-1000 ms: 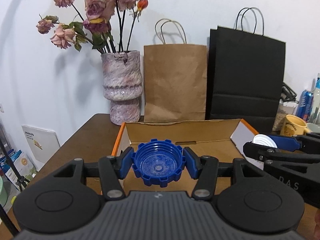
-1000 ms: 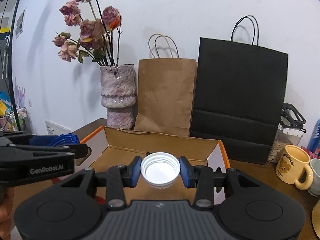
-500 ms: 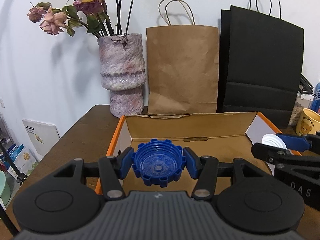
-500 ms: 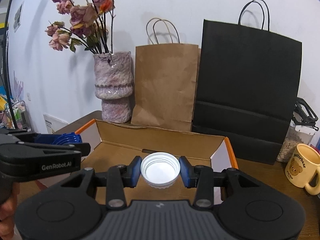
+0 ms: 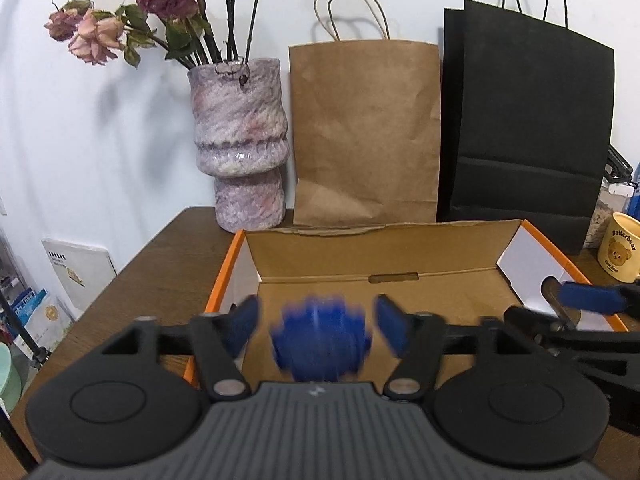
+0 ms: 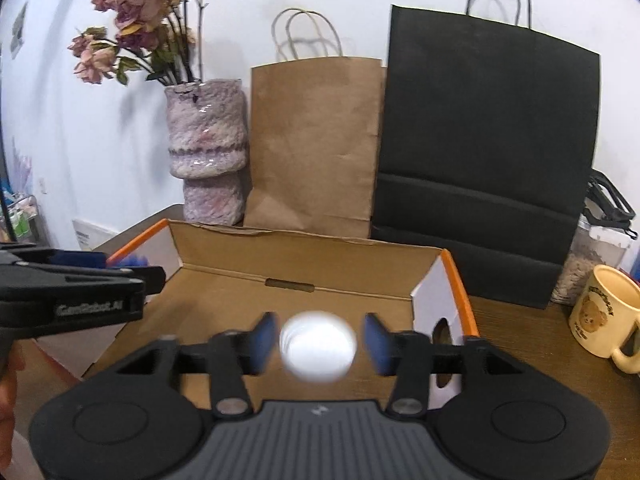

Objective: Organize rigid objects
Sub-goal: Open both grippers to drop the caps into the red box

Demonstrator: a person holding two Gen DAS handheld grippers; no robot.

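Observation:
A ridged blue cap (image 5: 320, 338) shows blurred, dropping between the jaws of my left gripper (image 5: 318, 326), which are opening with clear gaps on both sides of it. A white cap (image 6: 318, 346), also blurred, falls between the opening jaws of my right gripper (image 6: 320, 338), free of both pads. Both grippers hover over the open cardboard box (image 5: 400, 264) with orange edges (image 6: 304, 264). From the left wrist view, the right gripper (image 5: 576, 308) pokes in at the right edge. The left gripper (image 6: 80, 284) enters the right wrist view from the left.
Behind the box stand a mottled pink vase (image 5: 240, 148) with dried roses, a brown paper bag (image 5: 364, 132) and a black paper bag (image 5: 524, 128). A yellow bear mug (image 6: 604, 320) and a jar (image 6: 596, 256) sit on the wooden table to the right.
Both grippers have opened and let go of their caps, which now fall blurred toward the box. Both hands moved forward and lower over the box before that.

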